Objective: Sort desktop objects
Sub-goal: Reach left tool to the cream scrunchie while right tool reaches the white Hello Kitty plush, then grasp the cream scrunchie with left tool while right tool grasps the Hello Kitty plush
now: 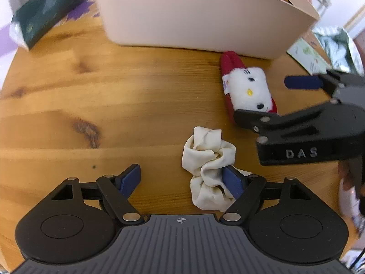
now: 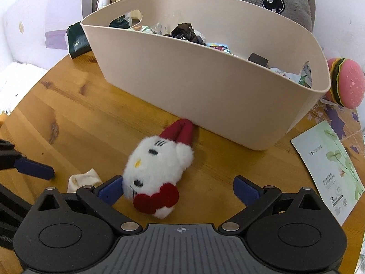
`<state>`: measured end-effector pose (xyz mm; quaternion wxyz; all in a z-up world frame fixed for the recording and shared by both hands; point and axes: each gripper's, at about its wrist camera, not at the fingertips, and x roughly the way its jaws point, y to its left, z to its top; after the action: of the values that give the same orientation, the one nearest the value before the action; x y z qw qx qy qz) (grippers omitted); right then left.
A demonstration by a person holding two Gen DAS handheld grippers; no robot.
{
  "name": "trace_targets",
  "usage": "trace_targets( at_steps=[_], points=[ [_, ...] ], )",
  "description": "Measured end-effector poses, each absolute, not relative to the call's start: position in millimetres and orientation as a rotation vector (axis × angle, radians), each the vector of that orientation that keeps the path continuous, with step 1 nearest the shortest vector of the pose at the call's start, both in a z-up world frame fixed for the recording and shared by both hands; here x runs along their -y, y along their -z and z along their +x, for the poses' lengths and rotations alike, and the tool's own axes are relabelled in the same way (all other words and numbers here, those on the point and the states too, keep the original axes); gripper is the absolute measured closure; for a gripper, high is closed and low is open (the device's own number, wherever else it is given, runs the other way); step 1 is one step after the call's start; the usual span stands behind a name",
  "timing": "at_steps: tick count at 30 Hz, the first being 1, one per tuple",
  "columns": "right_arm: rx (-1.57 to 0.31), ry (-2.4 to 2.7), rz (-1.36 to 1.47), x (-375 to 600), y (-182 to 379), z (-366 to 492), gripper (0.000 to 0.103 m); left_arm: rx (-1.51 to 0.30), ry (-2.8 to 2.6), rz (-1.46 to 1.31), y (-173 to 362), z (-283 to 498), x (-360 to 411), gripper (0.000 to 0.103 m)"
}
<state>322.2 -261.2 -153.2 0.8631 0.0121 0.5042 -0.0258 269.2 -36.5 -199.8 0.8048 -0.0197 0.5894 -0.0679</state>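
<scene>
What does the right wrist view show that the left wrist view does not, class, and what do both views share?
Only the right wrist view shows the bin's contents, the grey plush behind it and the burger toy. Only the left wrist view shows the whole crumpled cream cloth against the open left gripper, and the wood knot. Both show the beige bin, the white cat plush, the wooden table and the green sachet.
</scene>
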Motion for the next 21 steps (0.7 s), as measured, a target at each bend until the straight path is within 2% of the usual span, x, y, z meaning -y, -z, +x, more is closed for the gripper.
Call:
trace_targets(
  at_steps=[6, 10, 12, 14, 15, 16, 17, 18, 21],
  points=[
    [-1.077, 0.06, 0.022, 260.4, 160.7, 329.6, 0.0, -1.222, 0.147, 0.075, 203.9, 268.1, 49.0, 0.023],
    [-1.081, 0.067, 0.029, 261.3, 163.8, 332.0, 0.014, -1.207, 0.15, 0.101, 205.2, 271.0, 51.9, 0.024],
    [-1.091, 0.071, 0.033, 261.9, 165.6, 332.9, 0.022, -1.192, 0.164, 0.109, 204.8, 271.3, 54.0, 0.031],
    [-1.088, 0.074, 0.033, 262.2, 165.0, 333.0, 0.028, -1.17, 0.191, 0.119, 202.6, 269.3, 53.3, 0.051],
    [-1.085, 0.074, 0.034, 262.6, 164.1, 332.9, 0.032, -1.165, 0.211, 0.126, 201.4, 269.1, 54.8, 0.055],
    [-1.081, 0.071, 0.036, 262.9, 163.1, 332.7, 0.04, -1.165, 0.228, 0.131, 200.8, 269.2, 56.7, 0.065],
    [-1.077, 0.069, 0.034, 262.5, 162.5, 331.3, 0.048, -1.166, 0.241, 0.132, 200.1, 269.1, 57.3, 0.069],
    [-1.073, 0.069, 0.035, 263.0, 161.2, 328.3, 0.052, -1.17, 0.251, 0.132, 199.8, 269.2, 58.1, 0.073],
    [-1.076, 0.07, 0.036, 262.1, 159.8, 326.7, 0.057, -1.179, 0.264, 0.125, 198.8, 268.7, 58.5, 0.081]
  ],
)
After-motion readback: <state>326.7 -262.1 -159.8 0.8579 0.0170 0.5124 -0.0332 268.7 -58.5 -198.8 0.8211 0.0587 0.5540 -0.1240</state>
